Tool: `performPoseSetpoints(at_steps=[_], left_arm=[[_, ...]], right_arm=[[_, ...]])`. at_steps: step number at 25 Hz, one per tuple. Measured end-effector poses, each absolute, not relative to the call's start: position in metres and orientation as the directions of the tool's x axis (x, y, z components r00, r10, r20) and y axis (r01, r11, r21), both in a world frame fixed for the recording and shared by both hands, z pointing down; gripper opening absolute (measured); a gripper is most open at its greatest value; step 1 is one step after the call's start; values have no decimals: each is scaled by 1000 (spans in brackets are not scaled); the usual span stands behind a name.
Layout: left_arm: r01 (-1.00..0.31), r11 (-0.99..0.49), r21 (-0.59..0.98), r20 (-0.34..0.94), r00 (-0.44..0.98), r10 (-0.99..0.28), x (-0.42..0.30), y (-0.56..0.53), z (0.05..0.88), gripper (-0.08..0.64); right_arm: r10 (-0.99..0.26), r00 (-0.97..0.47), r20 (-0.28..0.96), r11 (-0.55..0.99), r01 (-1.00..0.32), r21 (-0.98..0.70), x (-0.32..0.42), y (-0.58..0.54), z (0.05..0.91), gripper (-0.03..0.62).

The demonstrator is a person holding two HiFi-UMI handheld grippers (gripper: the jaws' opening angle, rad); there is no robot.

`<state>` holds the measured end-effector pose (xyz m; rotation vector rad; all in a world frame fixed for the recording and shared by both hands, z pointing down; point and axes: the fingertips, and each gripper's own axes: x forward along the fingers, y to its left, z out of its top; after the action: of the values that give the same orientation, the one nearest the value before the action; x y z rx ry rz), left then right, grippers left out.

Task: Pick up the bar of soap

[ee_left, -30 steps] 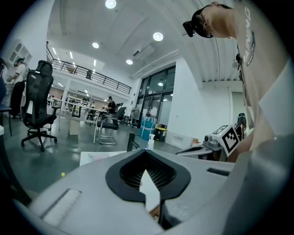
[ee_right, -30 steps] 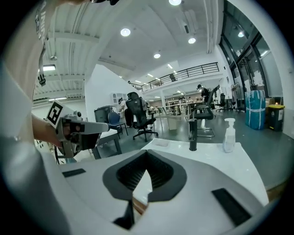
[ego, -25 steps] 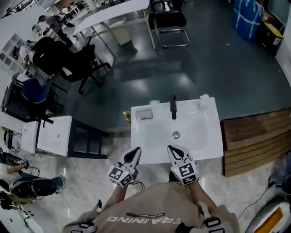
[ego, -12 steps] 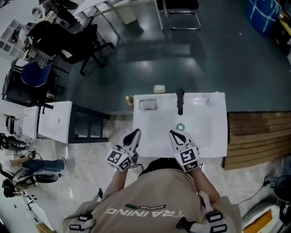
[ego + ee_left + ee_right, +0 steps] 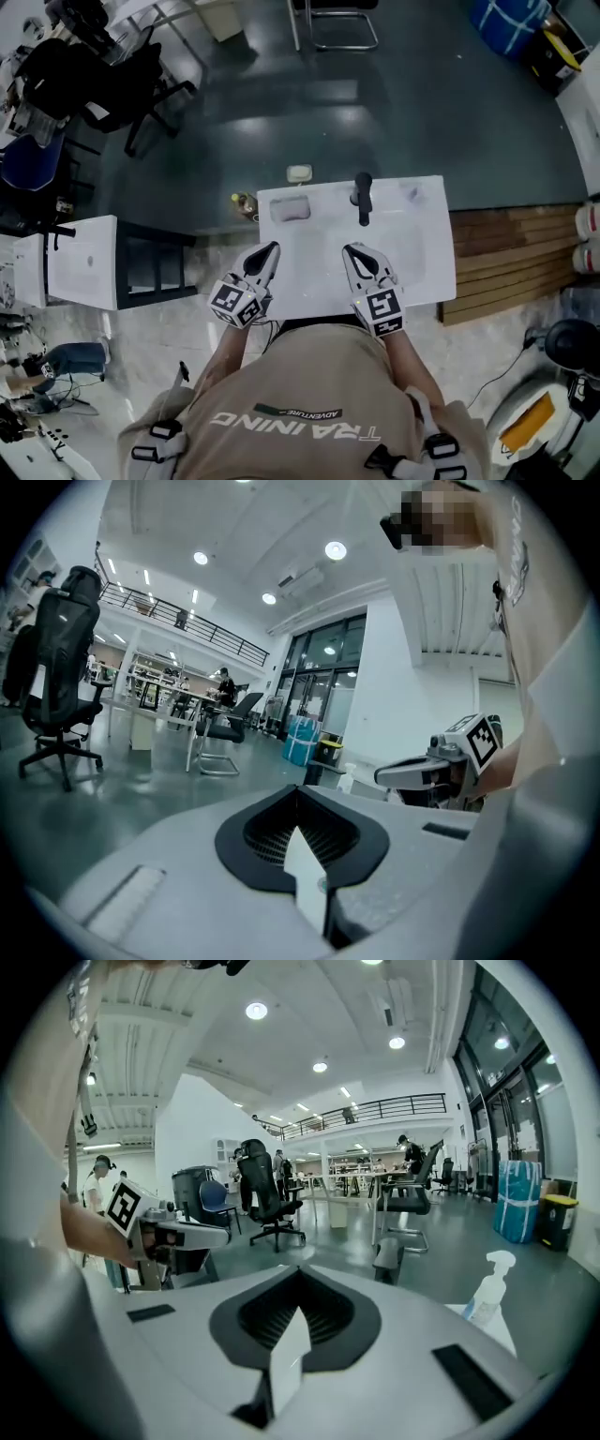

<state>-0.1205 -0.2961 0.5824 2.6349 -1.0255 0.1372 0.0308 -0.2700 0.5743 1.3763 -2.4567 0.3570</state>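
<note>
In the head view a white sink (image 5: 427, 272) stands right in front of me. A pale grey rectangular bar, seemingly the bar of soap (image 5: 290, 208), lies on the sink's back left corner. My left gripper (image 5: 266, 253) hovers over the sink's left front part, a short way in front of that bar, jaws shut and empty. To the right of it, my right gripper (image 5: 353, 253) points at the black faucet (image 5: 363, 195), its jaws also together with nothing in them. Both gripper views look over the closed jaws (image 5: 300, 794) (image 5: 298, 1274); the soap does not show there.
A small cream block (image 5: 300, 173) sits just beyond the sink's back rim. A white spray bottle (image 5: 487, 1288) stands at the sink's back right. A second white basin unit (image 5: 80, 262) stands to the left, wooden boards (image 5: 511, 258) lie to the right, and office chairs (image 5: 141, 80) stand farther off.
Both grippers have moved forward from the sink's front edge to over the basin, closer to the soap and faucet. Their jaws look the same throughout.
</note>
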Motion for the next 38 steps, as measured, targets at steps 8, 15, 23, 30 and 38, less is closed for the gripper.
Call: performPoseSetpoints(at_steps=[8,15,23,30,38], left_arm=[[-633,-736,240,276,771,-574,-122,-325,606,0],[-597,-778,194,339,785,-518,-97,-330,611,0],[-492,-869,55,499,767,-402,-86,-356,630,2],[-280,-955,-95,745,617,-255,-85,-369,677,179],[-92,-984,-152,878,445,-177,-82,-381,713,179]], right_arm=[[-793,-453,407,469,-881,-64,32,-269,584,3],[-783,-484,390,492,-866,-87,40,-277,586,3],[-759,-506,410,511,-853,-106,51,-276,594,3],[-722,-538,434,542,-831,-129,48,-272,603,3],[-705,-542,457,537,-829,-155,58,-273,610,3]])
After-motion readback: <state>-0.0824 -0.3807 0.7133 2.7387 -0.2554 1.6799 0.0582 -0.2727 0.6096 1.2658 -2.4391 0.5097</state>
